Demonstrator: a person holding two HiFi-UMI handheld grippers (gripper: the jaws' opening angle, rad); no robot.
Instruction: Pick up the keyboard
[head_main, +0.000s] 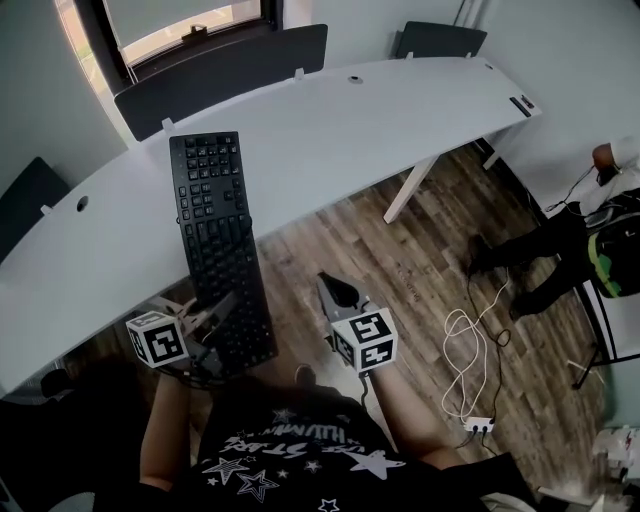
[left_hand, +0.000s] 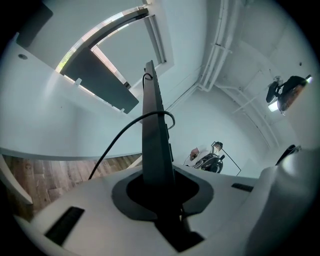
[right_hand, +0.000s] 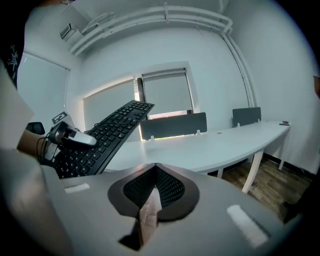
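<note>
A black keyboard (head_main: 220, 250) is off the desk, its near end clamped in my left gripper (head_main: 214, 312), which is shut on it. In the left gripper view the keyboard (left_hand: 152, 130) runs edge-on away from between the jaws of the left gripper (left_hand: 158, 186), with its thin cable (left_hand: 125, 132) looping to the left. The right gripper view shows the keyboard (right_hand: 107, 132) slanting upward over the desk, with the left gripper (right_hand: 70, 137) on its lower end. My right gripper (head_main: 328, 286) hangs beside it, shut and empty (right_hand: 149, 202).
The long curved white desk (head_main: 400, 110) has dark privacy panels (head_main: 225, 75) along its far edge and a window behind. A white cable and power strip (head_main: 470, 360) lie on the wooden floor. A person (head_main: 560, 250) sits at the right.
</note>
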